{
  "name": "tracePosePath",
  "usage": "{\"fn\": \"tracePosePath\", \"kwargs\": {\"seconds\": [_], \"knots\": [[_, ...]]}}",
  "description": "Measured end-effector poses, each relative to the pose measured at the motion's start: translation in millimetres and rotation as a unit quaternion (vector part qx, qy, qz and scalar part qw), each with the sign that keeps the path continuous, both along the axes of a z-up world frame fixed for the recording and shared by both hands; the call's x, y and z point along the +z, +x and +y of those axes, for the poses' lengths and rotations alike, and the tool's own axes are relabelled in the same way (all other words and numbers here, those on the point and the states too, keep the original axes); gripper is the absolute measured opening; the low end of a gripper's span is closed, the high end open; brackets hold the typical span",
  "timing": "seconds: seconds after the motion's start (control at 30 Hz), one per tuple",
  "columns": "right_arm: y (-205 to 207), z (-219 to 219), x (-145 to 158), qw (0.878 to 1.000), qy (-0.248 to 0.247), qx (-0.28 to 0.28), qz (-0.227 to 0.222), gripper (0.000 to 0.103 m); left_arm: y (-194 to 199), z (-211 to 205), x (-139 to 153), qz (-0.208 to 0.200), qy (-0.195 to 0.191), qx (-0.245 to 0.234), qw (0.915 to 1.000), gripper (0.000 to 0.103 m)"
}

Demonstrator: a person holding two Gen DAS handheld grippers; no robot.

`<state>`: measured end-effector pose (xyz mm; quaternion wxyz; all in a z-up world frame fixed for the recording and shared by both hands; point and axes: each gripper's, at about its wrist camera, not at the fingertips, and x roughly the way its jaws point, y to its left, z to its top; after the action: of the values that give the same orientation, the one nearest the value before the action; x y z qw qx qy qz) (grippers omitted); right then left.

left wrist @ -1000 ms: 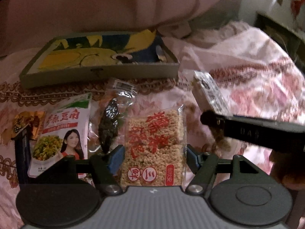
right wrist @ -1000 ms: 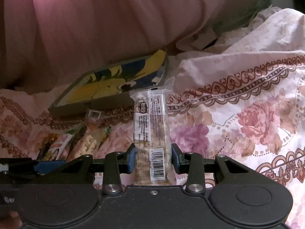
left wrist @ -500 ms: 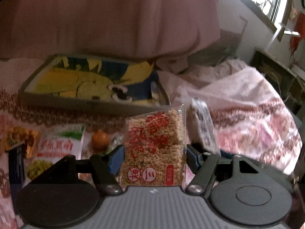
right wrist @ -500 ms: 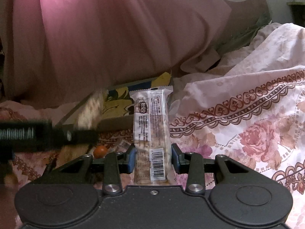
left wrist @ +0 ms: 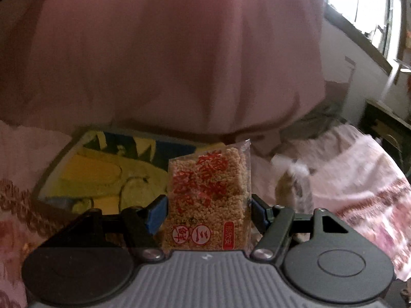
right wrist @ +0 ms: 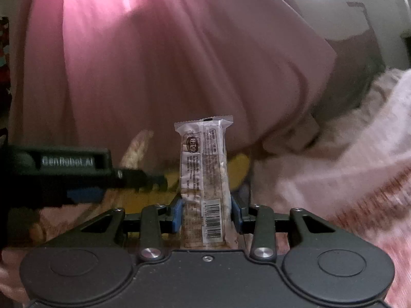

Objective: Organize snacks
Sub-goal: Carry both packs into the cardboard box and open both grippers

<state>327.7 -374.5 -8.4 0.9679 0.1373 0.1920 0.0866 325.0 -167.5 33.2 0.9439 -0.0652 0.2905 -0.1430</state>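
Observation:
My left gripper [left wrist: 208,211] is shut on a clear pack of puffed-rice cake with red print [left wrist: 209,192] and holds it upright above the near edge of the shallow yellow-and-blue box [left wrist: 102,172]. My right gripper [right wrist: 206,211] is shut on a long clear-wrapped snack bar with a barcode [right wrist: 204,179], also upright. The left gripper and its rice cake show blurred at the left in the right wrist view [right wrist: 77,174]. The right gripper's bar shows as a blur in the left wrist view [left wrist: 295,187]. The box shows partly behind the bar [right wrist: 239,169].
A pink curtain or cover [left wrist: 179,51] hangs right behind the box. The floral pink bedspread [left wrist: 359,192] spreads to the right. A window [left wrist: 359,5] is at the upper right.
Both grippers have risen and moved forward toward the box with their snacks. The loose packets on the bedspread have dropped out of view. The box looks nearer.

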Motion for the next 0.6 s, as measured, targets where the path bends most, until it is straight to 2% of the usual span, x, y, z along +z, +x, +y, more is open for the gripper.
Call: {"fn": "tracePosePath", "kwargs": {"seconds": [0.23,0.43,0.6], "knots": [[64.3,9.8,-10.6,1.000,0.009,-0.003,0.001,0.040,55.6,9.0,-8.1,-0.006,0.001,0.036,0.9993,0.072],[92.1,22.7,-31.1,0.999,-0.011,0.010,0.040,0.040,92.4,16.3,-35.9,0.025,0.011,0.059,0.9979,0.072],[104.5,26.2,-45.1,0.998,-0.017,0.019,0.064,0.039,106.8,15.4,-58.5,0.052,0.031,0.072,0.9956,0.072]]}}
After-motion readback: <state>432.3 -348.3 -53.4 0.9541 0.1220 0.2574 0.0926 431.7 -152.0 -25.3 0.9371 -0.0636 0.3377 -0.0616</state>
